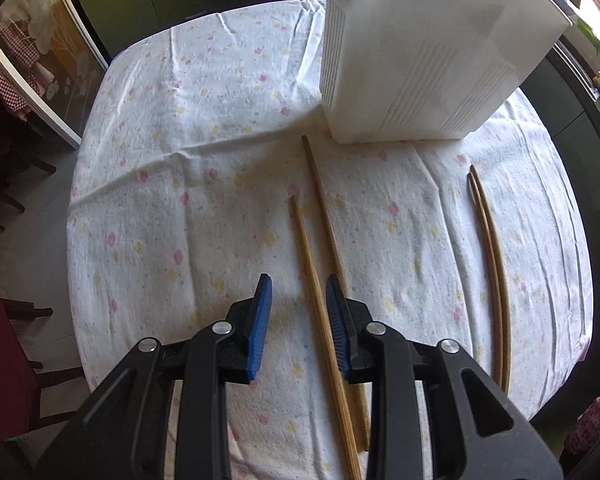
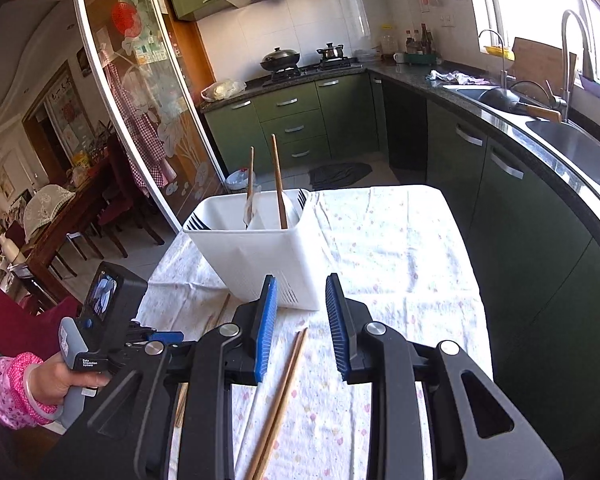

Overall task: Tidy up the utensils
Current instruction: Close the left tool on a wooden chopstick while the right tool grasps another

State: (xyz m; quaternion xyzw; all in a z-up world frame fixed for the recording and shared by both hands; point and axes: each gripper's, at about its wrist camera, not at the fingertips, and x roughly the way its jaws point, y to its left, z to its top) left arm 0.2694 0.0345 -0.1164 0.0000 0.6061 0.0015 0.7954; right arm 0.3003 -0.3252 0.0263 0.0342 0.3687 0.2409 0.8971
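My left gripper [image 1: 299, 280] points down at the flowered tablecloth [image 1: 180, 160], jaws open. A light wooden chopstick [image 1: 306, 248] lies between them close to the right pad, not pressed. A darker chopstick [image 1: 320, 184] runs beside it and passes behind the right finger. A pair of chopsticks [image 1: 500, 320] lies further right. The white utensil holder [image 1: 412, 80] stands behind. My right gripper [image 2: 301, 278] hangs open and empty above that pair of chopsticks [image 2: 288, 380]. In the right wrist view the holder [image 2: 256, 264] has two chopsticks [image 2: 278, 184] standing in it.
A hand in a pink sleeve [image 2: 48, 376] holds the left gripper's handle at the table's left side. Green cabinets and a sink [image 2: 580, 148] run along the right. A glass sliding door [image 2: 140, 112] and dark chairs [image 1: 8, 360] stand left of the table.
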